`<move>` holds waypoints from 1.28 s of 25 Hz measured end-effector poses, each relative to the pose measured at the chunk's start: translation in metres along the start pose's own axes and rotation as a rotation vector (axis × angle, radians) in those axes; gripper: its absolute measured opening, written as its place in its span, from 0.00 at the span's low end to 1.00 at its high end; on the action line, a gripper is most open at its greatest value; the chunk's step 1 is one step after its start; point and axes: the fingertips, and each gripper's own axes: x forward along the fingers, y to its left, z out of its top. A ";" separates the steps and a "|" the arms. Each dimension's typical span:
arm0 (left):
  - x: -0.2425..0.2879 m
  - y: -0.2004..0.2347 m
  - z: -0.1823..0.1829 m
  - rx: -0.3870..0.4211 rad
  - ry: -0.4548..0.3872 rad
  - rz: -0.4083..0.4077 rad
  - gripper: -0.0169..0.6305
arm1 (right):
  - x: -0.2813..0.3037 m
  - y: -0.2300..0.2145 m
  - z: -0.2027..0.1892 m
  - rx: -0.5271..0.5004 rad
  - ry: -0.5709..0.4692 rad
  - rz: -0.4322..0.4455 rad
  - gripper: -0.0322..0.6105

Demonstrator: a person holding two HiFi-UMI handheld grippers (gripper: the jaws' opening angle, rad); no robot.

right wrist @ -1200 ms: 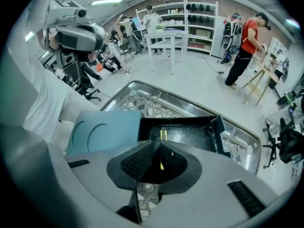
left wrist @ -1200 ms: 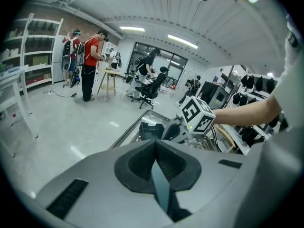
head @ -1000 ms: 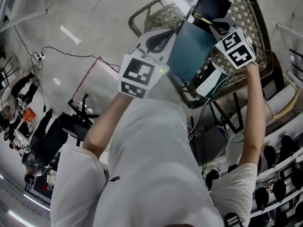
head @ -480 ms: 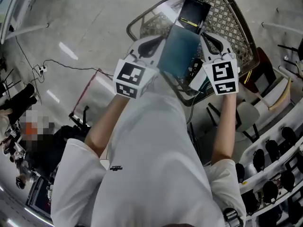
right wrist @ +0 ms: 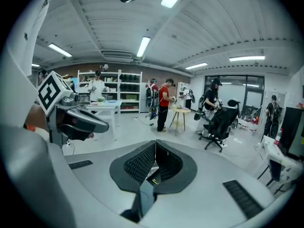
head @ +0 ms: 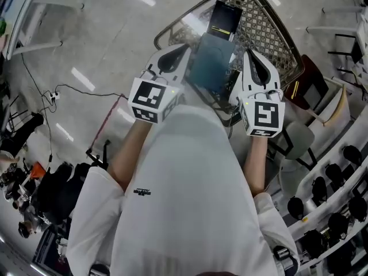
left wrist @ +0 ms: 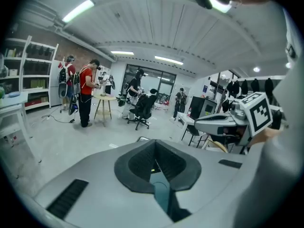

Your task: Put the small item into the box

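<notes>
A flat teal box (head: pixel 211 65) with a dark end flap (head: pixel 224 17) is held up in front of the person, edge-on between both grippers. My left gripper (head: pixel 181 52) is shut on its left edge and my right gripper (head: pixel 252 55) on its right edge. In the left gripper view the jaws (left wrist: pixel 154 146) are closed on a thin teal sheet (left wrist: pixel 162 196). The right gripper view shows its jaws (right wrist: pixel 154 152) pinching the same sheet (right wrist: pixel 145 199). No small item is visible.
A wire mesh basket (head: pixel 270 36) stands just beyond the box, with a dark red chair (head: pixel 306 84) to its right. Several people stand by a round stool table (left wrist: pixel 104 99) and an office chair (right wrist: pixel 221 122). White shelves (right wrist: pixel 118 91) line the far wall.
Both grippers and the box have shifted left and lower in the head view. The right gripper has dropped level with the left, and the box now stands more upright between them.
</notes>
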 end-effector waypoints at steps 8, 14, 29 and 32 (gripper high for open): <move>-0.049 -0.015 0.031 0.013 -0.095 0.014 0.03 | -0.048 0.024 0.024 0.057 -0.116 -0.064 0.05; -0.068 -0.023 0.035 0.007 -0.125 0.024 0.03 | -0.063 0.032 0.027 0.105 -0.139 -0.081 0.05; -0.083 -0.030 0.033 0.007 -0.150 0.022 0.03 | -0.082 0.034 0.028 0.085 -0.150 -0.111 0.05; -0.086 -0.029 0.030 0.006 -0.146 0.026 0.03 | -0.084 0.034 0.025 0.091 -0.147 -0.120 0.05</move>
